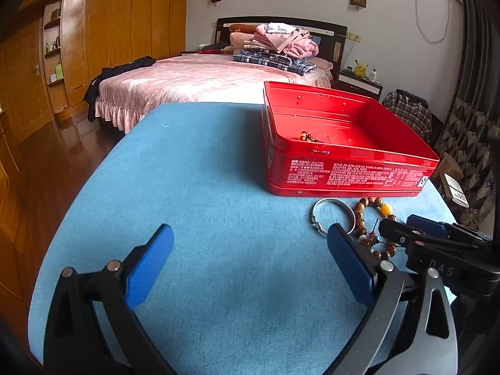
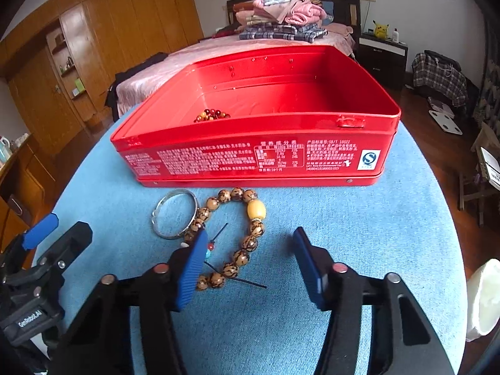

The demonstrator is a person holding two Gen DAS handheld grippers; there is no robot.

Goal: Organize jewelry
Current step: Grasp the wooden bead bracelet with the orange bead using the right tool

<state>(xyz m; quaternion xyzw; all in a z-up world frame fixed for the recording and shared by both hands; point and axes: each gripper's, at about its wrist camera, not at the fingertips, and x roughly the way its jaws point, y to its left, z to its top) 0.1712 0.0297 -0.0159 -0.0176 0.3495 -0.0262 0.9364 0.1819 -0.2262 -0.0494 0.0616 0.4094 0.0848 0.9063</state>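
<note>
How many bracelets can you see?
3. A silver bangle and a brown bead bracelet lie on the blue cloth before the red tin. Another bead bracelet lies inside the tin; its near wall may hide more.

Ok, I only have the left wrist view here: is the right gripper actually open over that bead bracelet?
Observer: Yes. The right gripper is open, with its fingers astride the bead bracelet and nothing gripped.
Operator: Is anything hidden behind it?
Observer: A black cord tail runs out of the loop on the near side.
Operator: Anything past the table's right edge?
Observer: A white rounded object, too cropped to identify.
</note>
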